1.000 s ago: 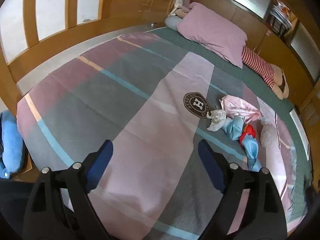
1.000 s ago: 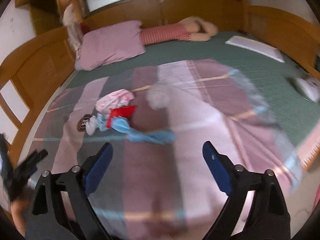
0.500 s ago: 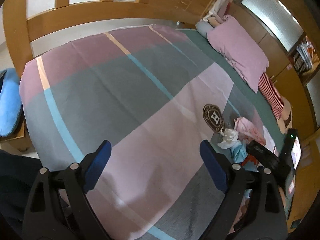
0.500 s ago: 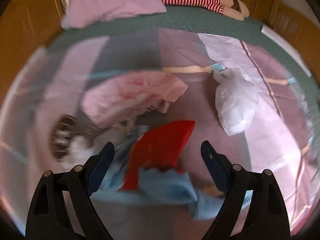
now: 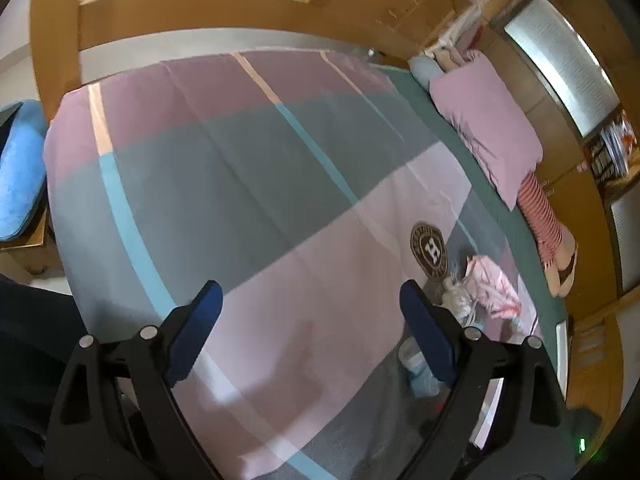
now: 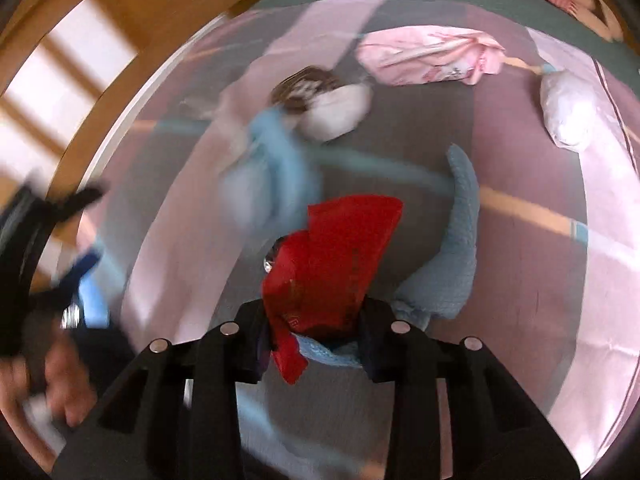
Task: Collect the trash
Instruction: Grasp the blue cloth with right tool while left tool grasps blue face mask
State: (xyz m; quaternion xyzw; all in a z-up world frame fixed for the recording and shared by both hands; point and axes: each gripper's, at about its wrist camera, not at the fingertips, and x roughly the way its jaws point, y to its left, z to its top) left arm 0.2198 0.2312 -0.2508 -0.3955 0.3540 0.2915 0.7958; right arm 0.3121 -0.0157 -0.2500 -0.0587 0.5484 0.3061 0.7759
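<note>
The bed (image 5: 248, 184), spread with a pink, grey and teal blocked cover, fills both views. Only the left wrist view shows its whole width, the wooden frame (image 5: 224, 20) past the far edge, one pink pillow (image 5: 486, 128) at the head end and one blue cushion (image 5: 18, 172) beyond the foot-end corner. Only the right wrist view shows the trash close up, lying in the middle of the cover toward the head end: one pink plastic bag (image 6: 432, 56), one white plastic bag (image 6: 568, 112), one long light-blue knitted cloth (image 6: 452, 256), one white crumpled wad (image 6: 336, 112), and one red wrapper (image 6: 332, 264).

The red wrapper's long axis runs away from the camera and tilts right; its lower end sits between the pads. The right gripper (image 6: 316, 344) is closing, and its jaws, nearly together, pinch that lower end above the blue cloth.

The left gripper (image 5: 308, 328) hovers over bare cover with its jaws spread wide and nothing between them; in the right wrist view it appears blurred at the left edge, with a hand (image 6: 60, 384) behind it.
</note>
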